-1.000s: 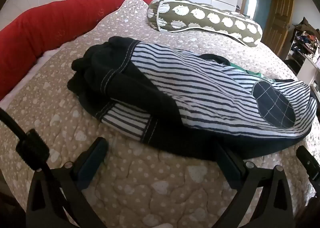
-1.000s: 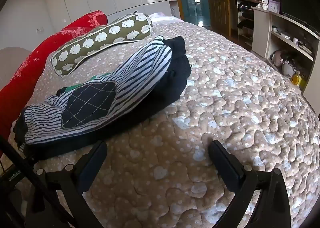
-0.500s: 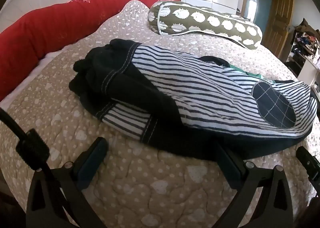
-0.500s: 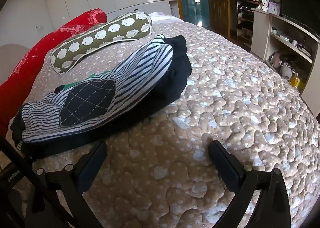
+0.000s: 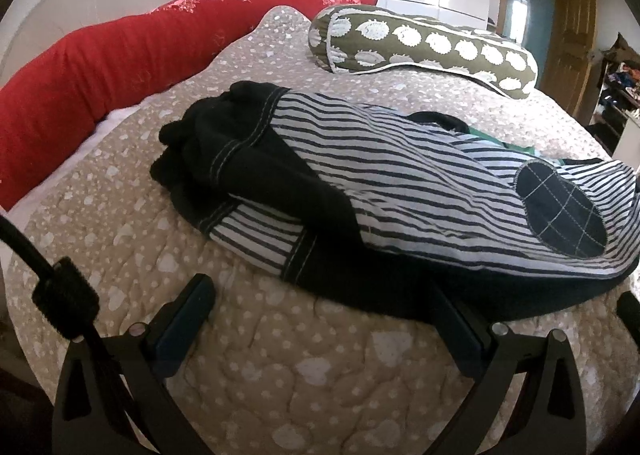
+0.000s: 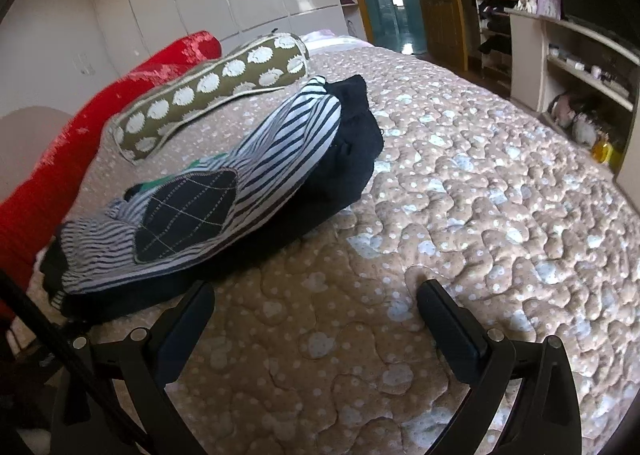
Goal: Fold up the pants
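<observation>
Striped black-and-white pants (image 5: 392, 175) with dark navy cuffs and a quilted knee patch (image 5: 560, 211) lie crumpled in a heap on the beige quilted bed (image 5: 280, 375). My left gripper (image 5: 324, 319) is open and empty, just short of the heap's near edge; its right finger (image 5: 460, 335) is close to the dark hem. In the right wrist view the same pants (image 6: 240, 183) lie to the upper left. My right gripper (image 6: 316, 319) is open and empty over bare quilt, its left finger (image 6: 184, 323) near the heap's dark edge.
A long red bolster (image 5: 120, 55) runs along the bed's far side. An olive cushion with white spots (image 5: 424, 45) lies behind the pants. Shelves with clutter (image 6: 576, 67) stand right of the bed. A wooden door (image 5: 572, 35) is at the back.
Both grippers have shifted slightly, so the pants look a little nearer in the right view. The pants have not moved and both grippers stay open.
</observation>
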The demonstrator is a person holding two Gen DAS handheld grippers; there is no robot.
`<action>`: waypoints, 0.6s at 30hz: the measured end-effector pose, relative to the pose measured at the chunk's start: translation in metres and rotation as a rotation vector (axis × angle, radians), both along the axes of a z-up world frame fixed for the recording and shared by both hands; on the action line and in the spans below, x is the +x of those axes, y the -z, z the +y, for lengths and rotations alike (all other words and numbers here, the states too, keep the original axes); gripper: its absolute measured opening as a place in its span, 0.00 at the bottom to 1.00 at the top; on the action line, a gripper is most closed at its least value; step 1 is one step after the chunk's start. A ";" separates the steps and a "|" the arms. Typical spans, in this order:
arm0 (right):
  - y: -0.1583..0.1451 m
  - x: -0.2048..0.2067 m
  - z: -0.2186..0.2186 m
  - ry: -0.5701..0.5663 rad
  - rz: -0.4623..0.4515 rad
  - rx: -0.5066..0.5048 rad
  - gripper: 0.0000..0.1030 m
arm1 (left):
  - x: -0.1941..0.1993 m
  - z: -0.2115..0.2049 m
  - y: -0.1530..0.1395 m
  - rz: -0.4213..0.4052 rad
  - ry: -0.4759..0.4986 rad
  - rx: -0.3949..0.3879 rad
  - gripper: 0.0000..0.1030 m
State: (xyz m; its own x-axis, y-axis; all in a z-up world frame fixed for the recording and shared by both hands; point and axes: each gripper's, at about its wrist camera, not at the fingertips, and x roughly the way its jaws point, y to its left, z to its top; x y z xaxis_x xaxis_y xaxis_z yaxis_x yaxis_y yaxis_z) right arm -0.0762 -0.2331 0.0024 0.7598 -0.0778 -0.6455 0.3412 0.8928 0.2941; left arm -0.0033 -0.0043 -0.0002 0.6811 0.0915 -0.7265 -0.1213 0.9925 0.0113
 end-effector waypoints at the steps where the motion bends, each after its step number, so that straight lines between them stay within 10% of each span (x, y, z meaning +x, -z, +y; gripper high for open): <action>1: 0.001 -0.003 -0.001 -0.003 -0.008 0.007 1.00 | 0.000 0.000 0.000 -0.001 -0.001 0.001 1.00; 18: -0.002 -0.004 0.001 -0.013 0.006 -0.007 1.00 | -0.002 0.005 0.002 -0.008 0.006 -0.035 1.00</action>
